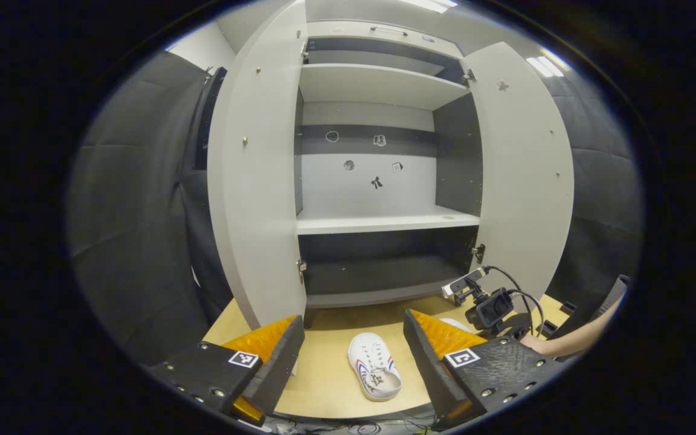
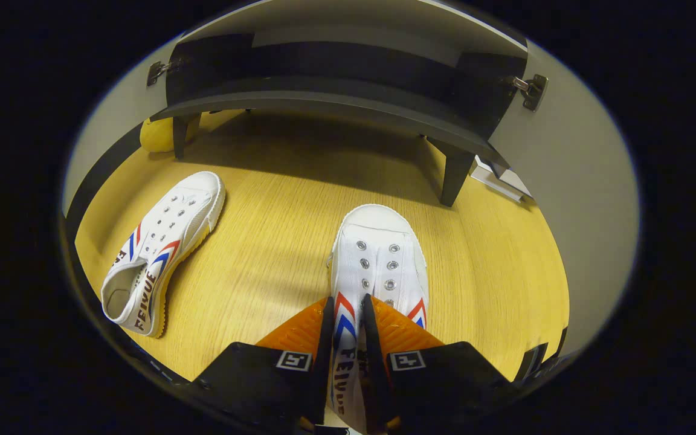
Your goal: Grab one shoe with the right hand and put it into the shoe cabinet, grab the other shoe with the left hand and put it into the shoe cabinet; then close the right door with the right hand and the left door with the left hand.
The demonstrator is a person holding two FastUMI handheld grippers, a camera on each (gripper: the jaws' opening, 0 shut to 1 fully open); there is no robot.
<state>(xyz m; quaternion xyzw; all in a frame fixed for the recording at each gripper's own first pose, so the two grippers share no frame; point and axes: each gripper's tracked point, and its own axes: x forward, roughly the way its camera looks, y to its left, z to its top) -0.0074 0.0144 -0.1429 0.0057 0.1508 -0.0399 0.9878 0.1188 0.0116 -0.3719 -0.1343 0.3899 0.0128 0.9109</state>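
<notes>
The task is at its first step, by the look of it: no shoe is in the shoe cabinet [image 1: 378,181] yet, and both doors stand wide open, the left door [image 1: 254,181] swung out at nine o'clock of the opening and the right door [image 1: 526,175] at three o'clock. In the right gripper view the right gripper [image 2: 346,329] is pressed together on the side wall of one shoe [image 2: 378,266], a finger either side of the striped canvas near the collar, the toe pointing to twelve o'clock toward the cabinet's dark bottom shelf [image 2: 324,96]; whether it is off the wooden floor [image 2: 263,241] I cannot tell. The other shoe [image 2: 157,248] lies untouched at nine o'clock, well apart, tipped slightly onto its side. In the left gripper view the left gripper [image 1: 354,350] hangs spread wide and empty, that same loose shoe between and beyond its fingers at six o'clock. Still to do: both placements, then both doors. The shoes are white low canvas sneakers without laces, metal eyelets bare, red and blue chevrons on the side, soft enough to deform under a pinch.
</notes>
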